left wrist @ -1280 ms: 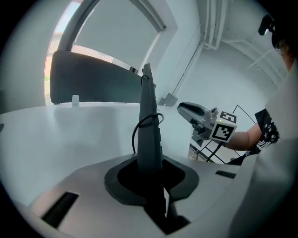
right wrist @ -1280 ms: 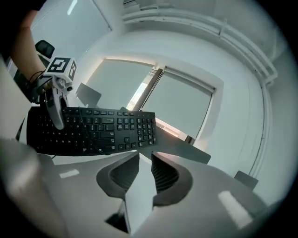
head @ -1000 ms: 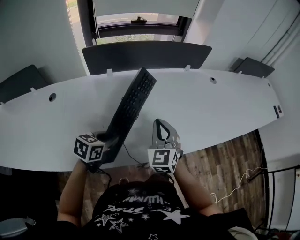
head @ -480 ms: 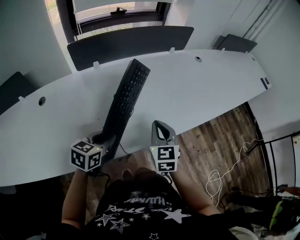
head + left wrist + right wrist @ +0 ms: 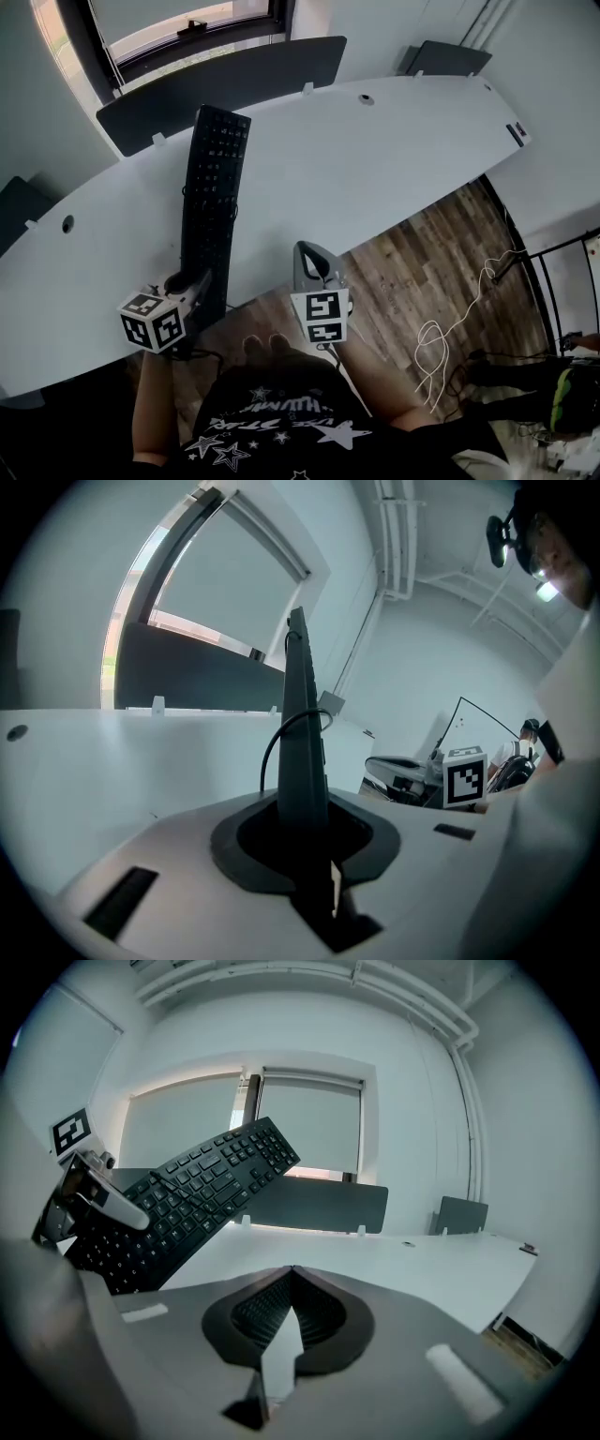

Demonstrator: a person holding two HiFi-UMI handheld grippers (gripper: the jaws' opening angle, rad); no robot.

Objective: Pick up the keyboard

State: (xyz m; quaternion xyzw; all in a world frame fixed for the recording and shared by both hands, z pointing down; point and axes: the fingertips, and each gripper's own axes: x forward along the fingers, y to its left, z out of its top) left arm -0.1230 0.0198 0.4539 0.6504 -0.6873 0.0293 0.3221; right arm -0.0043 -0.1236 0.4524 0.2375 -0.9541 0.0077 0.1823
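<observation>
Gripping a long black plastic keyboard (image 5: 214, 187) by its near short end with the left gripper (image 5: 199, 281), jaws clenched on that end. In the left gripper view, keyboard (image 5: 302, 733) edge-on and upright between the 2 jaws of the left gripper (image 5: 302, 822). Held clear of the white curved desk top (image 5: 394, 159), slanted, far end raised toward the dark grey divider panel (image 5: 225, 84) under the window (image 5: 187, 33). Key face turned toward the right-hand side, plain in the right gripper view: keyboard (image 5: 197, 1194), with the left gripper (image 5: 89, 1194) at its lower end. Trailing from it, 1 thin black cable (image 5: 269, 752), arched just beside the body. Carrying nothing in the right gripper (image 5: 307, 253): 2 jaws pressed together (image 5: 292, 1283), at the desk's near edge, apart from the keyboard. Below and to the right, brown wood-plank floor (image 5: 422, 272).
</observation>
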